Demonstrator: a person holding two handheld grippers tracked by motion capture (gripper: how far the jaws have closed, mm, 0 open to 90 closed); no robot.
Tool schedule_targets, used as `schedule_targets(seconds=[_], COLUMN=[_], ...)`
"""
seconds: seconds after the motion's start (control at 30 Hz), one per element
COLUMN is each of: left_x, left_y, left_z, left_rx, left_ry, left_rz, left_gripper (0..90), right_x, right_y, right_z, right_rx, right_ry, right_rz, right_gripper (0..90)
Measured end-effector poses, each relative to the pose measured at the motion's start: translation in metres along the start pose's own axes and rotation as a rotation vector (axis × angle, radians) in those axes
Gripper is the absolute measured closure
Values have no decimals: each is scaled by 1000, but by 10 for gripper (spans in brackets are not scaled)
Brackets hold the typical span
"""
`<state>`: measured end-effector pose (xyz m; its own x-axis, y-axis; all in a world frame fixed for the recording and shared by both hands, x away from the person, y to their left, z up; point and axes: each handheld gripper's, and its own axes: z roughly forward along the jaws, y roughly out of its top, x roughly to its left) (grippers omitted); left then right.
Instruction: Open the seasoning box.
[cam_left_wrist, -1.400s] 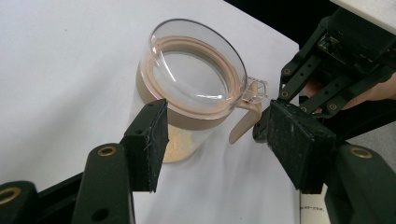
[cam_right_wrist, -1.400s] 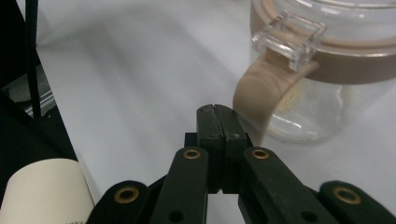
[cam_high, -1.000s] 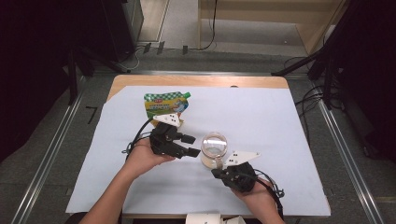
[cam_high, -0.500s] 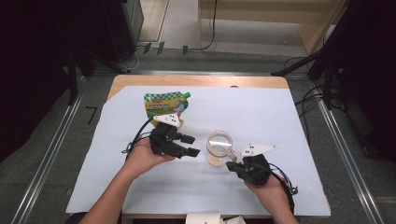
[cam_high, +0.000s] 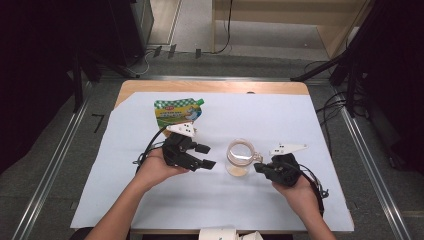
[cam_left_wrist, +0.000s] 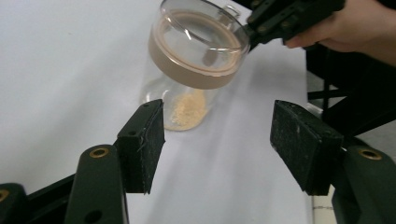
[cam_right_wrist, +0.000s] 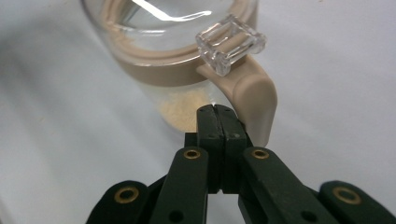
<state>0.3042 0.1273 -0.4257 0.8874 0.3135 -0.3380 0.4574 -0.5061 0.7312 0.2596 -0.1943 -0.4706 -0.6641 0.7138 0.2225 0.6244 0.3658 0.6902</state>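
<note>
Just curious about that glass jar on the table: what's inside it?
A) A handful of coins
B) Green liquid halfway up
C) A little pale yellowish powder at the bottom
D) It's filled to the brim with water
C: through the clear wall of the glass jar a thin layer of pale yellowish powder lies at the bottom.

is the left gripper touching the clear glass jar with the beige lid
Apart. The left gripper view shows the left gripper open, white table between its pads and the clear glass jar.
</note>
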Motion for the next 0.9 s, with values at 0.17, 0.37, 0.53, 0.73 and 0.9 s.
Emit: schedule_targets(seconds=[0.17,0.37,0.53,0.73,0.9], left_x=[6,6,9,11,12], left_y=[4,17,28,38,39], left_z=[6,21,35,49,62], left_rx=[-20,4,20,16,3], left_ry=[-14,21,13,10,13], left_rz=[-23,9,17,44,67], left_gripper=[330,299,275,267,265], right_x=[-17,-29,-38,-39,-37], right_y=[3,9,13,14,14], right_z=[5,10,16,21,24], right_rx=[-13,-38,-52,-46,-44], right_ry=[5,-24,-28,-36,-61], right_rz=[35,29,33,20,15], right_gripper=[900,900,900,900,900])
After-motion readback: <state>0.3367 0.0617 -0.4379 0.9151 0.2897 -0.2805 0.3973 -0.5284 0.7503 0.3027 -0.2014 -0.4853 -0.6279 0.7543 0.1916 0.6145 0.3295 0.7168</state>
